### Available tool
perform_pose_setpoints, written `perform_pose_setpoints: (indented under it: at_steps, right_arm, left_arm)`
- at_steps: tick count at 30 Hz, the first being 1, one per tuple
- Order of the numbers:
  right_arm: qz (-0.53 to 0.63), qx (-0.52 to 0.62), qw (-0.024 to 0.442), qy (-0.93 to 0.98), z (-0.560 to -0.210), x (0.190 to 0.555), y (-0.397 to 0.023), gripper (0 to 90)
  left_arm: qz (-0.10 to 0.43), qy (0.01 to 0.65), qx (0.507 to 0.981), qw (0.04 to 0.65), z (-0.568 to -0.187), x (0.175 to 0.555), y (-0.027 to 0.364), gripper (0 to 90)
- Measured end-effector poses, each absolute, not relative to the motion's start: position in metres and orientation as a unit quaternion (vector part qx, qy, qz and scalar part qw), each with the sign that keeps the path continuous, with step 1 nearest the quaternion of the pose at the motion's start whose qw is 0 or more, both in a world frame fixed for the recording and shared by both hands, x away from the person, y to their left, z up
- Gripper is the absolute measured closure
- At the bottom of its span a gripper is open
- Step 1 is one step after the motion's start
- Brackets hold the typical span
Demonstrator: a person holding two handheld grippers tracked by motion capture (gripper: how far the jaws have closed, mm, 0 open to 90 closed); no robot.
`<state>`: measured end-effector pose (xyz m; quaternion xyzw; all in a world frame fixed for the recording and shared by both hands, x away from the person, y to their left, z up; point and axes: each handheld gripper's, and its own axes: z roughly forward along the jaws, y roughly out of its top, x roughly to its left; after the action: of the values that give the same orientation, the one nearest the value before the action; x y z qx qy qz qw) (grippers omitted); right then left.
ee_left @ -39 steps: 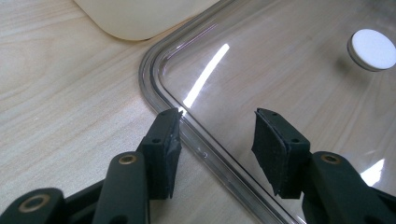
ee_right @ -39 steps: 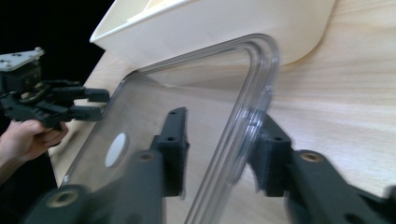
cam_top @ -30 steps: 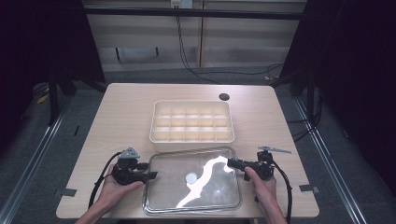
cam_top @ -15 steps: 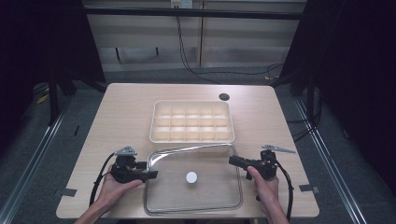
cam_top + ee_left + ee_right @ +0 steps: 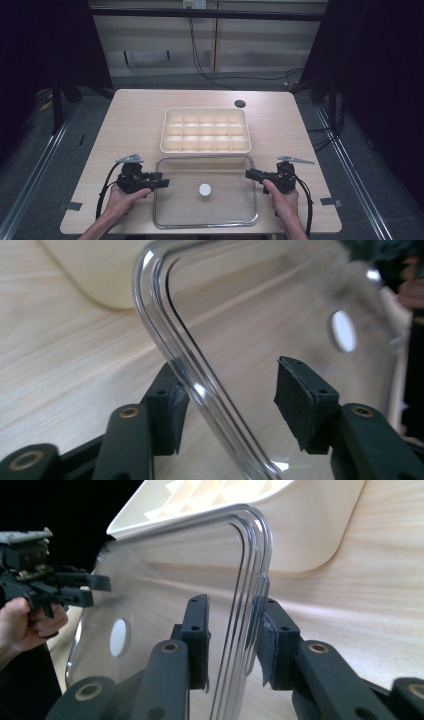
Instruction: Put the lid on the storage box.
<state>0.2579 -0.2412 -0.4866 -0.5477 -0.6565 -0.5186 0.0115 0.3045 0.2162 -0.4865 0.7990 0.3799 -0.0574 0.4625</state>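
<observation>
Wooden counter (image 5: 125,130), pale and broad, bearing everything. At its middle, a cream compartment tray (image 5: 205,130), gridded into small cells, long side facing the person. Just in front of that tray, flat on the counter at the near edge, a clear plastic lid (image 5: 205,218) with rounded corners and a raised rim, its far edge nearly touching the tray's front wall. At the lid's centre, a small white round knob (image 5: 205,189). On the lid's left edge, left hand-held gripper (image 5: 161,182), gripped in the person's left hand (image 5: 120,200); jaws half open and just closing in, straddling the rim in the left gripper view, one pad (image 5: 172,405) against the rim's outer side, the other pad (image 5: 300,400) well clear of it, so no grip yet. On the lid's right edge, right hand-held gripper (image 5: 248,174), gripped in the right hand (image 5: 282,200); jaws drawn narrow around the rim near the lid's far right corner, the rim sandwiched between both pads (image 5: 267,640), clamped.
</observation>
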Motion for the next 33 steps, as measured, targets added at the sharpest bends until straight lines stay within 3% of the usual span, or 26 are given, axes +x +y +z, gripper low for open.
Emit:
perform_pose_setpoints:
  at_steps: [33]
  right_arm:
    - [-0.54, -0.534, -0.028, -0.65, -0.463, 0.256, -0.243, 68.5]
  left_arm:
    - [-0.055, 0.344, 0.79, 0.505, -0.459, 0.3, 0.226, 64.9]
